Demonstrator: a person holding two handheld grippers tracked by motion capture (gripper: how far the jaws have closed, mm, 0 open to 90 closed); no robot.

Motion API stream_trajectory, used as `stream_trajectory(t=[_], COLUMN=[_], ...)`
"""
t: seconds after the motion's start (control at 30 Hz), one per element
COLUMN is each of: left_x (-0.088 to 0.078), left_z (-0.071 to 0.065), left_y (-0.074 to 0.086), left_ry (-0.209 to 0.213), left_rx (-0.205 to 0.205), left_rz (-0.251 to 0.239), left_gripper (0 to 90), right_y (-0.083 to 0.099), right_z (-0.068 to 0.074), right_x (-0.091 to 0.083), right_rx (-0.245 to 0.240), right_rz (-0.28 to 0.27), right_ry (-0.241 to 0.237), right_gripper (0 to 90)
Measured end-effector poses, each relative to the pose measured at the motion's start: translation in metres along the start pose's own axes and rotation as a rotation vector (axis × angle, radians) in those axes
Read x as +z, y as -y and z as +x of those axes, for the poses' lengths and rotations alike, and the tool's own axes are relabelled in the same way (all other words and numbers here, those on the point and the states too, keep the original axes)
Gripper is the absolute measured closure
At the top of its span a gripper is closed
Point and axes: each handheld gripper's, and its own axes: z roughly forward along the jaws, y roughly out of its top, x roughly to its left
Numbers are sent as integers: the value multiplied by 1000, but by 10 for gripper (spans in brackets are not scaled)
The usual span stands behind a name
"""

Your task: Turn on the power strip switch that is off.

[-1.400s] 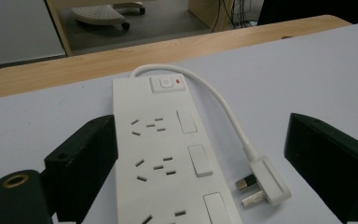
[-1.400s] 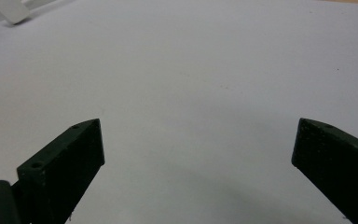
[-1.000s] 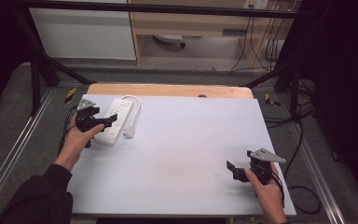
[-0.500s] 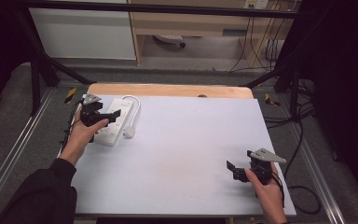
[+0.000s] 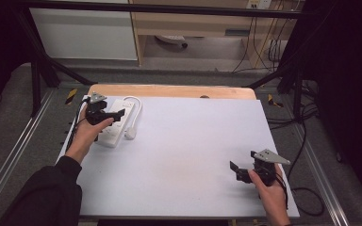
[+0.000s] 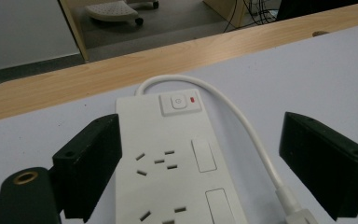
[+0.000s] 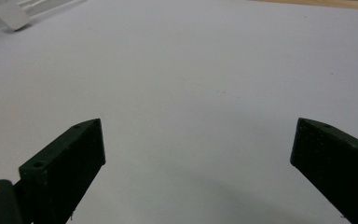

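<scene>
A white power strip (image 5: 113,135) lies at the far left of the white table top (image 5: 188,141), its cable (image 5: 135,104) looping back to a white plug (image 5: 130,133) beside it. My left gripper (image 5: 115,112) hovers open just above the strip. In the left gripper view the strip (image 6: 168,158), its switch (image 6: 179,102) with a red light, and the cable (image 6: 242,121) lie between the wide-apart jaws of the left gripper (image 6: 205,172). My right gripper (image 5: 236,172) rests open near the front right, and its own view shows bare table between the jaws of the right gripper (image 7: 196,168).
A wooden strip (image 5: 169,91) runs along the table's far edge. Metal frame legs and floor cables stand beyond and to the right. The plug (image 7: 11,16) lies far off in the right gripper view.
My left gripper has crept forward and a little right along the power strip, toward its switch end. The right gripper has stayed put.
</scene>
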Motion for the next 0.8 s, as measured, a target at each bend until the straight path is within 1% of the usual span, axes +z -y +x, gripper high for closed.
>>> stream_trajectory(t=[0.1,0.13,0.33,0.5,0.57,0.67,0.8], left_x=[2,3,9,12,13,16,20], left_z=[-2,-3,-4,-5,-4,-4,-3], left_y=[-2,-1,0,2,2,3,4], left_ry=[-1,0,4,5,9,2,-5], left_rx=[12,14,21,20,18,15,12], left_rz=[5,5,15,19,18,22,30], left_gripper=[139,156,189,211,226,258,269], right_y=[0,0,-1,0,-1,-1,-1], right_z=[-1,-1,0,-1,-1,-1,-1], right_x=[0,0,1,1,0,1,1], right_rx=[2,5,3,5,16,15,15], right_rz=[0,-1,-3,-3,-6,-4,-1], right_ry=[1,0,0,-1,-6,-8,-10], right_gripper=[36,36,36,37,37,37,37])
